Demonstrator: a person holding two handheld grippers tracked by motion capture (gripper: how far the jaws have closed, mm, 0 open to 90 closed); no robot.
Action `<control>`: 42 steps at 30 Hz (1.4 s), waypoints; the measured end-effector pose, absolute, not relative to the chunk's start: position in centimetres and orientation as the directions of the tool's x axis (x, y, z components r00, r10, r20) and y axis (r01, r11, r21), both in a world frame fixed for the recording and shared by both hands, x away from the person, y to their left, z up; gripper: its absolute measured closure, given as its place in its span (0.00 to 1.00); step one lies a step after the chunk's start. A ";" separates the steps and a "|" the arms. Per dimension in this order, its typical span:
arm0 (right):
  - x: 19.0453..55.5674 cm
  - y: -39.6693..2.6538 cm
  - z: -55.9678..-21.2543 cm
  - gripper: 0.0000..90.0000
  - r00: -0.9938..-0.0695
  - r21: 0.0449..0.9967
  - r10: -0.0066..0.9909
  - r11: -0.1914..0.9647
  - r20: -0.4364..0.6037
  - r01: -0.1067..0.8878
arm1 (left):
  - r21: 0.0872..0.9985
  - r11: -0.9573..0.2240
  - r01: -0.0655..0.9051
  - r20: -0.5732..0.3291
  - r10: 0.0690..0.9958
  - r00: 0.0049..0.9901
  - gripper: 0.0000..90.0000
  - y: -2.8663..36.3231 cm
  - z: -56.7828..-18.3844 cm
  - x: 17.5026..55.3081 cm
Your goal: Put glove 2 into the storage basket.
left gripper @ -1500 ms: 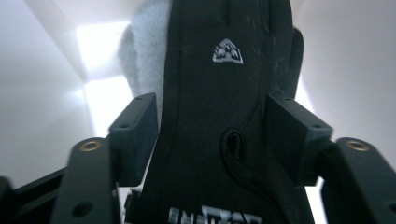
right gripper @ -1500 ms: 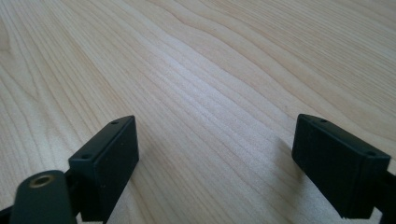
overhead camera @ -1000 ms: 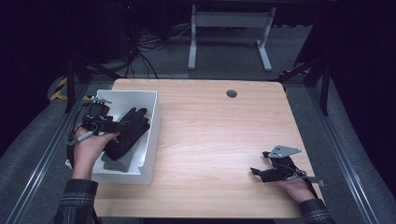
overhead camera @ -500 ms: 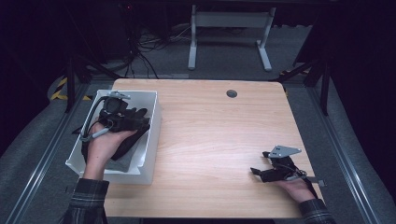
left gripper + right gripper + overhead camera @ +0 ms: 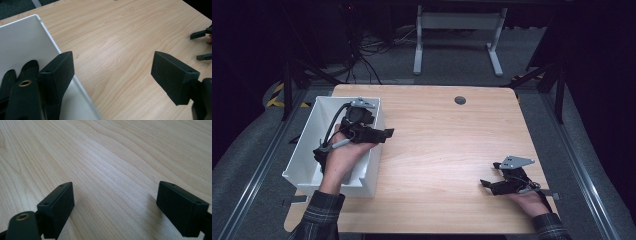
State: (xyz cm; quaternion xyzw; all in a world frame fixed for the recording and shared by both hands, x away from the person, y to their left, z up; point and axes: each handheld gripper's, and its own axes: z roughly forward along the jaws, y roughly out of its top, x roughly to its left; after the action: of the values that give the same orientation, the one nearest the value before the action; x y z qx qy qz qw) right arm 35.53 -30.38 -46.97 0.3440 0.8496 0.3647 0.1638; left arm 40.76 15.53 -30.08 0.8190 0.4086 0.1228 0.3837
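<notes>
White plastic bin sits at the left edge of the wooden surface and serves as the landmark. A dark glove lies inside it, glimpsed low in the left gripper view. The left gripper hangs over the bin's right wall, tips pointing out over the bare wood; its jaws have just been opening and stand wide with nothing between them. The right gripper rests low on the surface, well apart from the bin toward the near right corner, its jaws also spread wide and empty.
</notes>
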 end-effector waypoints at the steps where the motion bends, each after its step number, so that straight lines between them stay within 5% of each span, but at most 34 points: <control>1: 35.5 -30.4 -47.0 0.17 -0.710 0.732 0.704 0.497 -0.027 0.465 | 0.731 -0.375 0.570 -0.111 0.759 0.641 0.21 15.2 -30.1 40.7; 23: 35.5 -30.4 -47.0 0.17 -0.710 0.732 0.704 0.497 -0.027 0.465 | 0.737 -0.432 0.520 -0.100 0.691 0.716 0.17 9.2 -32.9 38.8; 42: 35.5 -30.4 -47.0 0.17 -0.709 0.732 0.704 0.497 -0.027 0.466 | 0.701 -0.520 0.488 -0.073 0.628 0.775 0.17 4.2 -39.9 37.0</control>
State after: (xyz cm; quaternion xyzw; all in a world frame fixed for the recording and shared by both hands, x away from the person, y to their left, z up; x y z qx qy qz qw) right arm 35.47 -30.41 -46.97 0.3444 0.8497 0.3644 0.1634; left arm 37.01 4.22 -39.85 0.8666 0.3219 0.0949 0.3693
